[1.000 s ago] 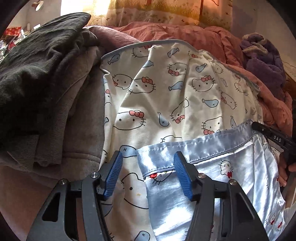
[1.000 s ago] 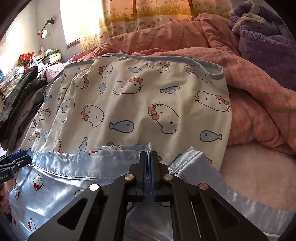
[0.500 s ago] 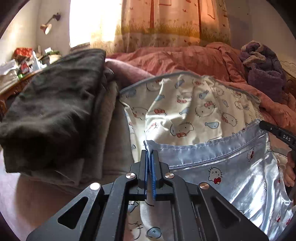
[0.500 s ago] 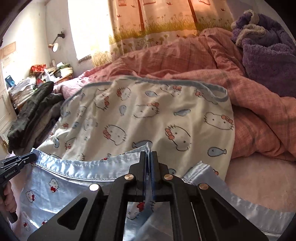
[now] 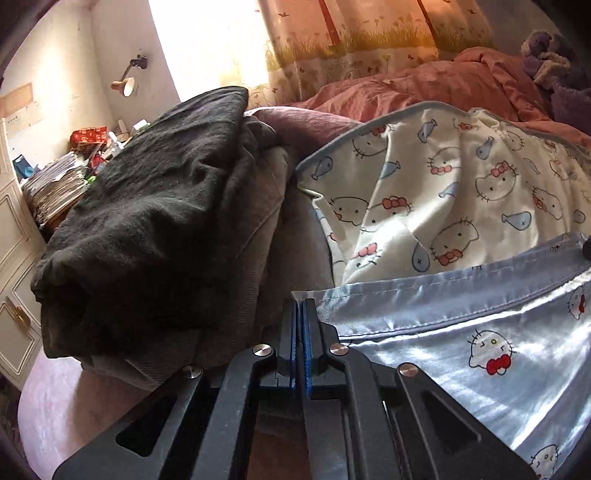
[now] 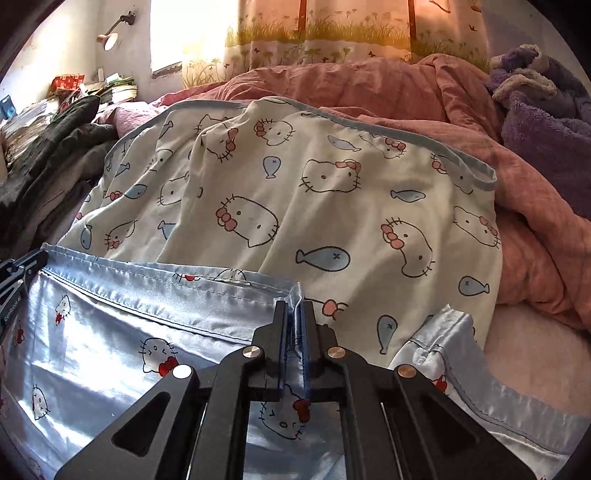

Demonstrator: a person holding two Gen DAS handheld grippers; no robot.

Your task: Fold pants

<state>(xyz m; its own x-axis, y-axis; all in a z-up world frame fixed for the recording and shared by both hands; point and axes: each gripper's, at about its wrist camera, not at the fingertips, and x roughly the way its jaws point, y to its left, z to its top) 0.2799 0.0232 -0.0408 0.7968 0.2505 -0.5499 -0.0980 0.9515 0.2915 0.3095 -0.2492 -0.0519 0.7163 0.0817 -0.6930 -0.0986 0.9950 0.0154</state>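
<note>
A pink bed (image 6: 535,362) is lying under a patterned curtain (image 6: 332,33), with a cream cat-print sheet (image 6: 332,206) spread over it and dark folded clothes (image 5: 147,229) piled at the left. We are pinching the shiny blue pants (image 6: 110,332) by their hem: our left gripper (image 5: 300,314) is clamped on one corner, our right gripper (image 6: 294,314) on another, the satin stretching between them above the sheet.

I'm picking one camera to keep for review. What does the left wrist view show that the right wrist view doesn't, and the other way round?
Only the left wrist view shows the left gripper shut on the satin pants, and the dark clothes pile close up. Only the right wrist view shows the right gripper shut on the pants' hem, and a loose pant leg. Both share the cartoon-cat sheet, pink quilt and curtain.
</note>
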